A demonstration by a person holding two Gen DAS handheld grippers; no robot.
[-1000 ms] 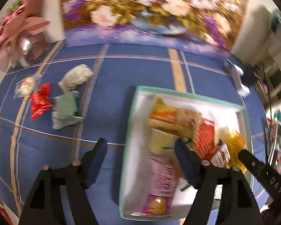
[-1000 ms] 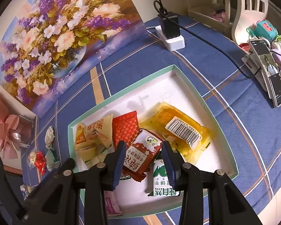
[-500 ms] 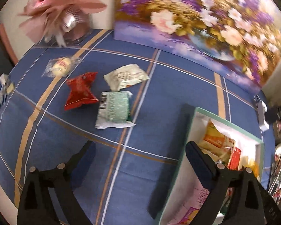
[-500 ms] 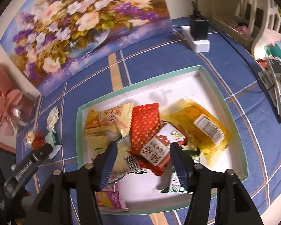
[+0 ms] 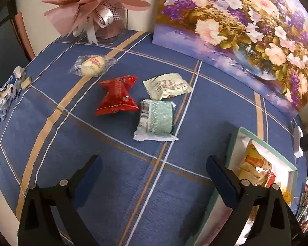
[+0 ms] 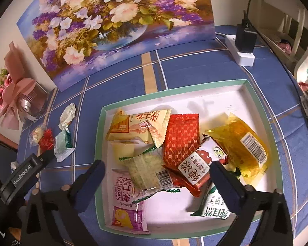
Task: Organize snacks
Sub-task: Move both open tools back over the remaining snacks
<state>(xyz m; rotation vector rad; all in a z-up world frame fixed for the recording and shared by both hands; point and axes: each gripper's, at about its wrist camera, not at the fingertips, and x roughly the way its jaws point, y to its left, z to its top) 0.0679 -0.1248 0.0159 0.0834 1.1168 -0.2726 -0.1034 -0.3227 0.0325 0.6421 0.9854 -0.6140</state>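
Hovering over a blue checked counter [image 5: 113, 184], the left hand-held gripper [image 5: 152, 164] stands spread wide and empty, tilted steeply downward, its tips short of four loose snacks: a green pack [image 5: 156, 120] nearest, a red pack [image 5: 118, 96] just beside it, a pale pack [image 5: 167, 86] behind and a clear-wrapped sweet [image 5: 93, 66] farther off. The right hand-held gripper [image 6: 157, 171], its jaws having just been opening, hangs released and equally steep above the tray [image 6: 262, 110], where a heap of packets already lies; a striped pack [image 6: 145, 170] sits between its tips, but the pads do not press on it. The likeliest trouble from here lies in the cluster on the counter: the green and red packs nearly touch, so a wide grab could catch both, or one finger could land on a neighbour and shove it away. The wrappers look slick and puffy, so a pinch on a crimped edge may slip and drop the snack short of the tray. The left gripper's right finger also hangs close to the tray's rim [image 5: 262, 141], and a careless sweep could nudge the tray across the cloth. Over the tray, the right gripper risks dragging the loosely stacked packets if it dips while moving off.
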